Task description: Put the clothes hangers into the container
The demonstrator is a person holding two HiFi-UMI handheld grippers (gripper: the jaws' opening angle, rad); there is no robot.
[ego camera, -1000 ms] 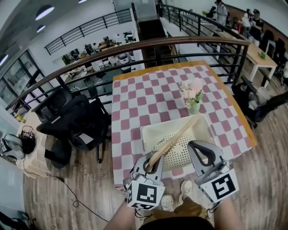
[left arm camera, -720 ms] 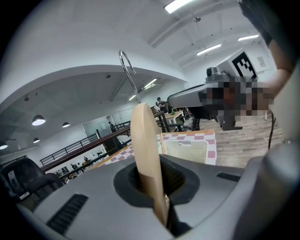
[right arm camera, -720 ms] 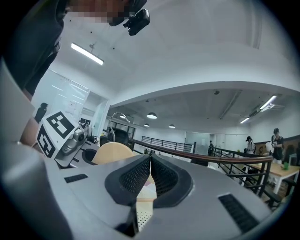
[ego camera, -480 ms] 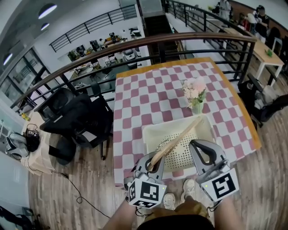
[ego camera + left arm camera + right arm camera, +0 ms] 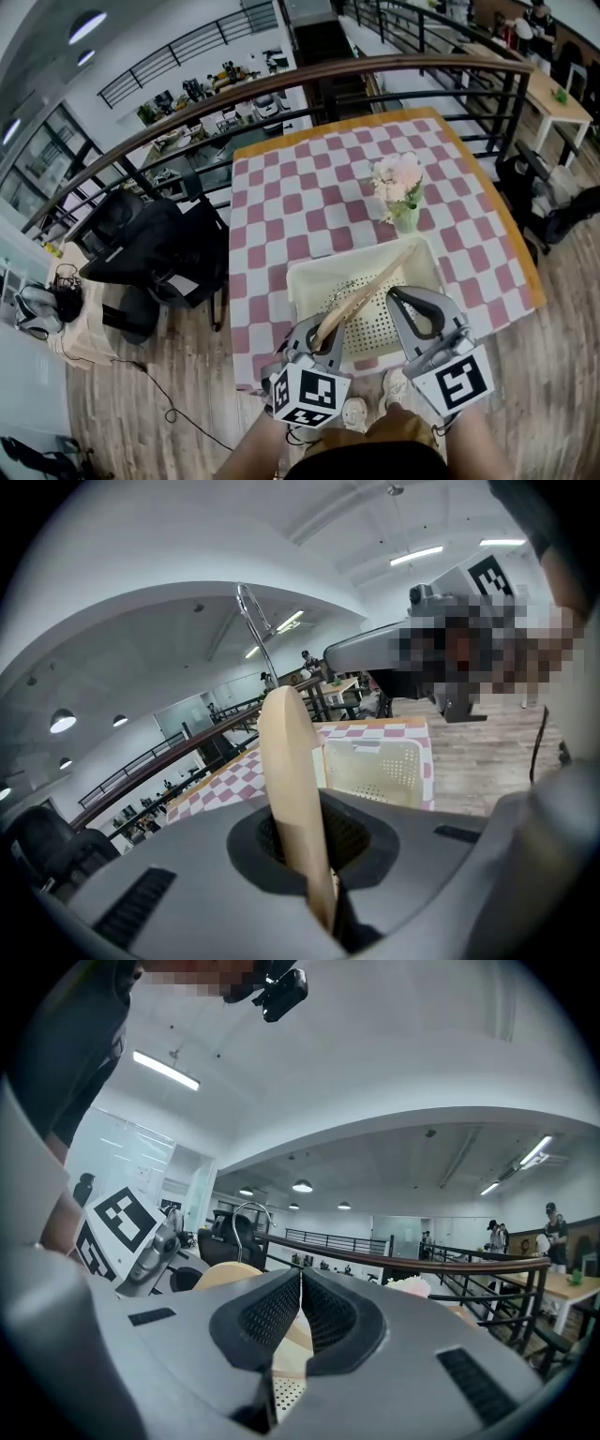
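Note:
A wooden clothes hanger (image 5: pixel 367 291) slants over the cream perforated container (image 5: pixel 298 289) on the checked table. My left gripper (image 5: pixel 320 343) is shut on the hanger's near end, at the container's front left. In the left gripper view the hanger (image 5: pixel 292 789) rises from between the jaws, its metal hook (image 5: pixel 255 621) at the top, with the container (image 5: pixel 370 771) beyond. My right gripper (image 5: pixel 409 302) hangs over the container's front right, shut with nothing in it. In the right gripper view its pads (image 5: pixel 301 1283) meet, and the hanger (image 5: pixel 225 1274) shows behind them.
A vase of pink flowers (image 5: pixel 401 192) stands just behind the container. The pink and white checked cloth (image 5: pixel 309 202) covers the table, which backs onto a dark railing (image 5: pixel 281 98). A black office chair (image 5: pixel 155 253) stands to the table's left. People stand far off at the right.
Both grippers and the hanger stay nearly where they were over the container. Only the head view has shifted a little.

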